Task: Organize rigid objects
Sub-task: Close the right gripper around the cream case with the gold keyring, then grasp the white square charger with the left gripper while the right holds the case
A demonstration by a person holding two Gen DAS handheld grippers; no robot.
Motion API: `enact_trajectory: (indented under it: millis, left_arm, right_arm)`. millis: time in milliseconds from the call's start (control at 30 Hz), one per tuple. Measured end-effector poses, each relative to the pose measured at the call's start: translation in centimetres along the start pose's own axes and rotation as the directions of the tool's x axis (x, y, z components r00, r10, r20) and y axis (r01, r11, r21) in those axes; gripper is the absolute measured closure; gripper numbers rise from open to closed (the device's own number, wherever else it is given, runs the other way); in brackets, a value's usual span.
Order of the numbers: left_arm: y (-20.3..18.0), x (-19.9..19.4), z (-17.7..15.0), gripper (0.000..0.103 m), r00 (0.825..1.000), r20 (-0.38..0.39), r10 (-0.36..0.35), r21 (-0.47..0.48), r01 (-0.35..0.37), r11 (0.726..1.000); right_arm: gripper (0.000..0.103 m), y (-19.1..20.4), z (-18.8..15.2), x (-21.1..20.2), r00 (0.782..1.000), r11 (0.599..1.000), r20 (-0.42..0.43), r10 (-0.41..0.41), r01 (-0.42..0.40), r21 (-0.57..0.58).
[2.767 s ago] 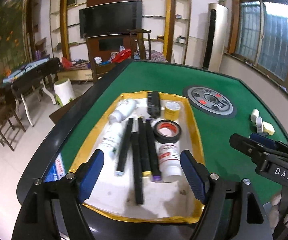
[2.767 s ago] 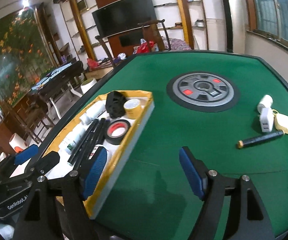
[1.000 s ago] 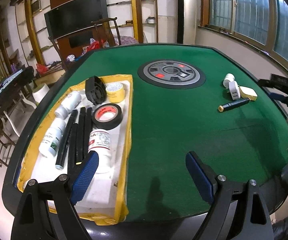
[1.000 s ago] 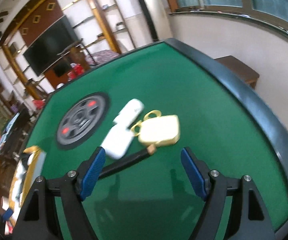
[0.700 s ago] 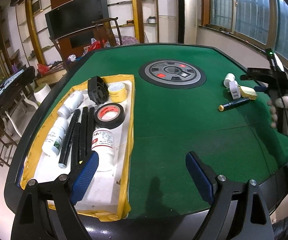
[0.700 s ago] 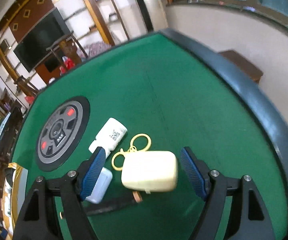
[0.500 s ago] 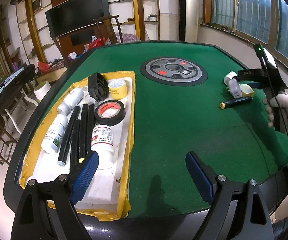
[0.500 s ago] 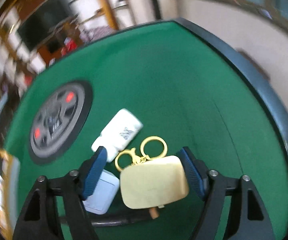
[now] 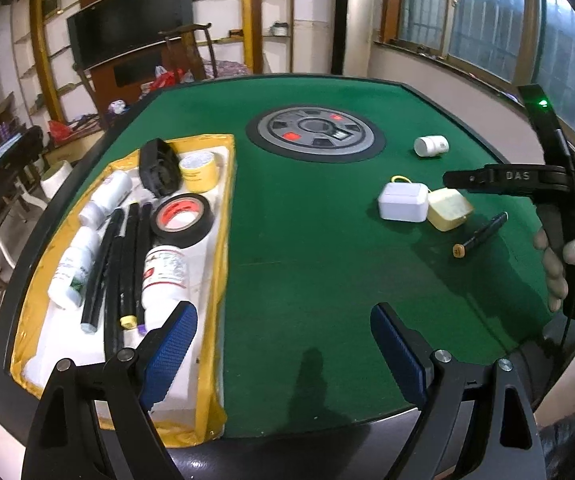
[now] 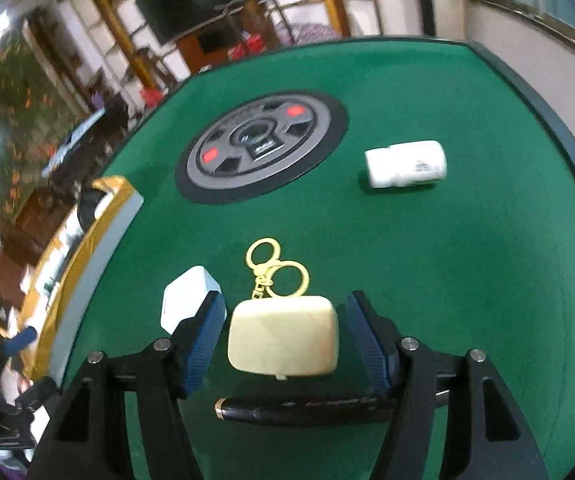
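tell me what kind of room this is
Probably a home living room used for games: a green felt mahjong-style table with a round grey centre console, a black flat-screen television among wooden wall shelves, and a wooden chair.

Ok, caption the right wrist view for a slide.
Open right tongs straddle a cream case with gold key rings on the green table.

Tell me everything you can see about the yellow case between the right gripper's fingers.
The yellow case is a pale cream, rounded-rectangle box that looks like smooth plastic, closed, lying flat on the green table. A gold clasp with two rings extends from its far edge. It sits between the open right gripper fingers, a small gap showing on each side. A white case lies just to its left, a black pen just behind it.
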State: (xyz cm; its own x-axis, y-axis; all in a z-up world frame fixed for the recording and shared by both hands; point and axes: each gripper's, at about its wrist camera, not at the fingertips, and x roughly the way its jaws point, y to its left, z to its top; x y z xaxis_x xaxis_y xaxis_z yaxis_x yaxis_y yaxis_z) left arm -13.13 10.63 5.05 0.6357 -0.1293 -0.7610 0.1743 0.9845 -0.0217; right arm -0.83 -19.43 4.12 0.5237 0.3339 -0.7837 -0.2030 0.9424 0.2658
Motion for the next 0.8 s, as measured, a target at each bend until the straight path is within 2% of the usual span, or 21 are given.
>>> enact_trajectory:
  millis: [167, 300, 333, 367, 533, 633, 733, 800]
  left_arm:
    - [0.0, 0.1, 0.6, 0.012, 0.999, 0.002, -0.045, -0.03, 0.045, 0.999]
    - [0.0, -0.1, 0.8, 0.012, 0.998, 0.008, -0.067, -0.044, 0.067, 0.997]
    - [0.1, -0.1, 1.0, 0.012, 0.997, 0.007, -0.074, -0.051, 0.075, 0.996]
    - [0.1, 0.0, 1.2, 0.012, 0.997, 0.007, -0.082, -0.058, 0.082, 0.995]
    - [-0.7, 0.8, 2.9, 0.011, 0.993, 0.023, -0.12, -0.074, 0.121, 0.99]
    - [-2.5, 2.2, 4.4, 0.01, 0.993, 0.027, -0.115, -0.037, 0.116, 0.993]
    - [-5.0, 5.0, 6.0, 0.01, 0.992, -0.015, -0.124, 0.025, 0.125, 0.992]
    - [-6.2, 6.5, 6.8, 0.01, 0.992, -0.035, -0.125, 0.063, 0.127, 0.99]
  right_arm:
    - [0.031, 1.6, -0.7, 0.6, 1.0, 0.998, -0.005, -0.02, 0.02, -0.066]
    - [0.03, 3.9, -2.0, 1.9, 0.988, 0.967, 0.008, -0.155, 0.154, -0.203]
    - [0.037, 4.0, -2.0, 2.2, 0.984, 0.961, 0.011, -0.179, 0.177, -0.211]
    - [0.04, 3.9, -2.2, 2.4, 0.981, 0.962, 0.011, -0.192, 0.191, -0.197]
    - [0.04, 1.7, -2.3, 1.2, 0.983, 0.977, 0.025, -0.18, 0.182, -0.113]
    - [0.04, 0.0, -2.5, 0.3, 0.984, 0.983, 0.014, -0.176, 0.177, -0.05]
    - [0.039, -2.0, -3.2, -0.4, 0.987, 0.987, -0.021, -0.16, 0.16, 0.007]
    - [0.039, -2.8, -3.4, -0.4, 0.992, 0.992, -0.013, -0.124, 0.124, 0.034]
